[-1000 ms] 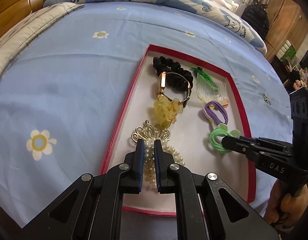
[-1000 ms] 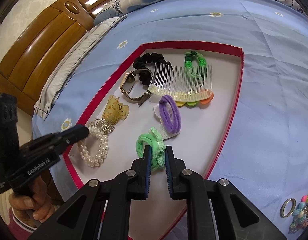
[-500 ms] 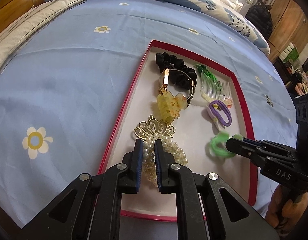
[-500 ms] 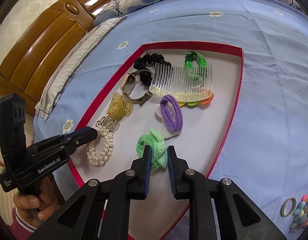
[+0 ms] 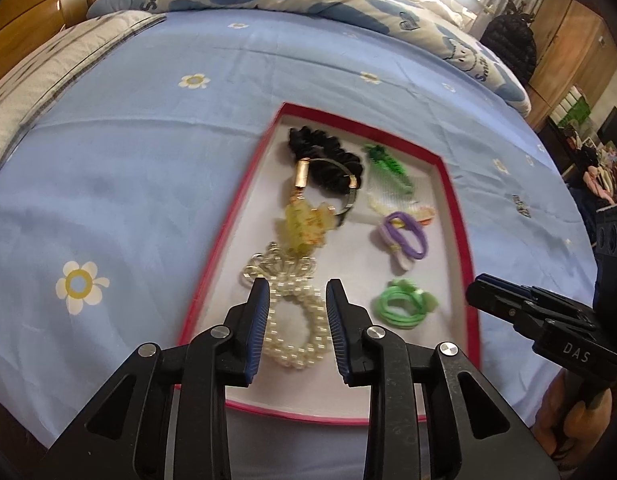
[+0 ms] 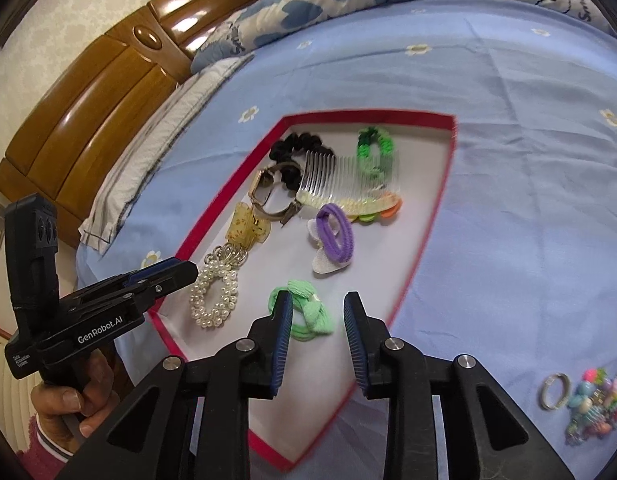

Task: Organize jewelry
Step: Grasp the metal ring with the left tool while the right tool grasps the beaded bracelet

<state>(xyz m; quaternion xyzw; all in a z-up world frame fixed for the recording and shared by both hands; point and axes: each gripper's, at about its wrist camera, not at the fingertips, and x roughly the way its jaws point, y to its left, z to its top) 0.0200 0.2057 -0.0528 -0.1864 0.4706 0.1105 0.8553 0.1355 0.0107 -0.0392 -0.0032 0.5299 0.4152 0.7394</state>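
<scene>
Tray: a shallow red-rimmed tray [image 6: 442, 196] lies flat on the blue flowered bedsheet [image 5: 128, 168], serving as the one place where pieces are gathered
Left column: black scrunchie [image 5: 328, 156], gold wristwatch [image 6: 268, 188], yellow claw clip [image 5: 304, 224], then pearl bracelet [image 5: 294, 320] run in a line along the tray's left wall, so each stays separate and easy to see
Right column: clear hair comb [image 6: 348, 182] resting over a green scrunchie [image 6: 374, 146], purple hair tie [image 6: 335, 232], light green hair tie [image 6: 304, 314]
Left gripper [image 5: 294, 330]: jaws opening, pads clear of the pearl bracelet lying on the tray floor behind them; nothing held
Right gripper [image 6: 316, 336]: jaws opening, apart, the light green hair tie loose on the tray between them
Still to sort: a metal ring-shaped bangle [image 6: 553, 390] and colourful bead jewelry [image 6: 594, 404] sit on the sheet well outside the tray, likely next
</scene>
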